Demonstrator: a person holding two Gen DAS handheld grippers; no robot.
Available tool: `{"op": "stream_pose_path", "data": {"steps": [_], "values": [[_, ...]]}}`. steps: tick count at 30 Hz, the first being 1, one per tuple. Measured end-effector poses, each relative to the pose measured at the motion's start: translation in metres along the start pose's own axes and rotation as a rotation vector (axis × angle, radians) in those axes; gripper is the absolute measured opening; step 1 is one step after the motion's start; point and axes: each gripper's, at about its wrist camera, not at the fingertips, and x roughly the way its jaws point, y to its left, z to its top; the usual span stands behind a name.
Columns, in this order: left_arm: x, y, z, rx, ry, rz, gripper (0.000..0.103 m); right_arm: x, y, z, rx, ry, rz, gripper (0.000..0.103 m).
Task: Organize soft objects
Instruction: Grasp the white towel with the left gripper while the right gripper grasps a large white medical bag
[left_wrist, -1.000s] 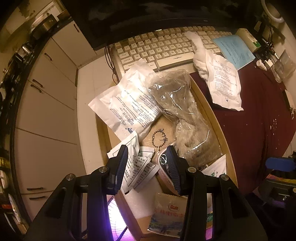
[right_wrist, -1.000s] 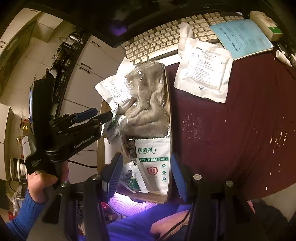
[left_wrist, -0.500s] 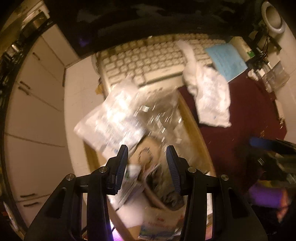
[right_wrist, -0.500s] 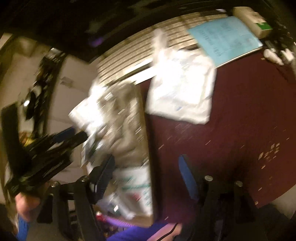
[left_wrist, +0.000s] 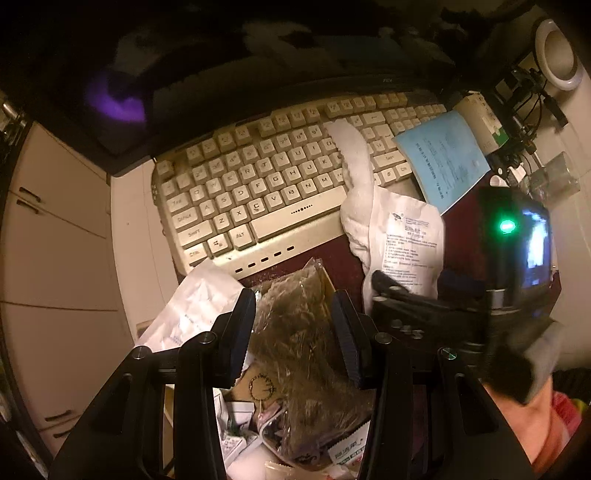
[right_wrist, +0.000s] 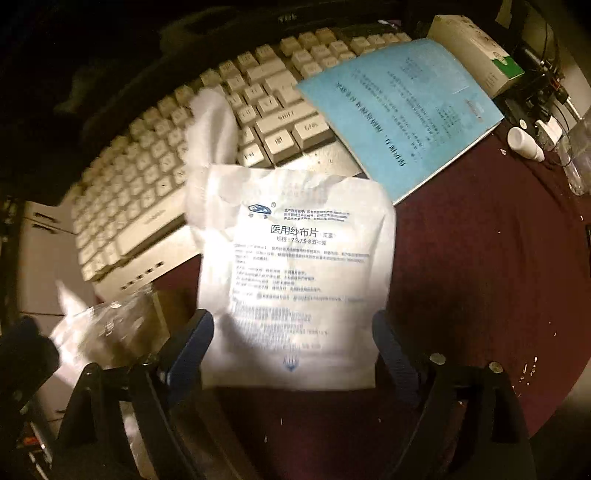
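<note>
Now over the white gauze packet (right_wrist: 295, 280) with the right gripper (right_wrist: 293, 343); a second ago over the box's wipes pouch instead. Jaws opening, fingers straddling the packet's near edge, pads not seen pressing on it. Packet flat on the dark red tabletop (right_wrist: 480, 258), far edge overlapping a white sock (right_wrist: 214, 122) draped on the beige keyboard (right_wrist: 147, 192); both in the same spot as before. Blue booklet (right_wrist: 402, 114) beyond, on the keyboard's right end.

Left gripper (left_wrist: 293, 332) half open as before, nothing gripped, hovering above the clear bag of grey fabric (left_wrist: 303, 350) in the cardboard box (left_wrist: 327, 275). Shifted toward the keyboard since the earlier frame: box's near contents now mostly under the fingers, keyboard (left_wrist: 258, 192) filling mid-view. Another white packet (left_wrist: 192, 306) hanging over the box's left rim. Right gripper's body (left_wrist: 424, 314) now close on the right, beside the gauze packet (left_wrist: 406, 243), formerly at frame edge.
</note>
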Motion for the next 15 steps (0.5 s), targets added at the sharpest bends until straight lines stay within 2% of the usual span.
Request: {"op": "stream_pose_path", "data": {"steps": [3, 6, 7, 8, 11, 12, 13, 15], "values": [[0.009, 0.001, 0.007, 0.001, 0.02, -0.016, 0.043, 0.015, -0.008, 0.0, 0.051, 0.043, -0.002, 0.094], [0.02, -0.001, 0.017, 0.004, 0.038, -0.039, 0.043, 0.014, -0.023, 0.0, 0.058, 0.026, 0.01, 0.091], [0.026, -0.003, 0.021, 0.005, 0.047, -0.049, 0.043, 0.012, -0.028, 0.0, 0.048, 0.017, 0.015, 0.084], [0.03, -0.005, 0.025, 0.008, 0.052, -0.057, 0.043, 0.009, -0.033, 0.0, 0.035, 0.004, 0.016, 0.073], [0.042, -0.016, 0.036, 0.021, 0.054, -0.084, 0.043, 0.004, -0.055, 0.005, 0.043, -0.005, 0.078, 0.053], [0.047, -0.021, 0.04, 0.03, 0.053, -0.089, 0.043, 0.003, -0.064, 0.005, 0.052, -0.007, 0.106, 0.049], [0.052, -0.028, 0.043, 0.042, 0.058, -0.094, 0.043, 0.002, -0.076, 0.004, 0.069, -0.01, 0.131, 0.033], [0.061, -0.039, 0.048, 0.054, 0.067, -0.109, 0.043, 0.0, -0.098, -0.002, 0.092, -0.02, 0.158, 0.027]]}}
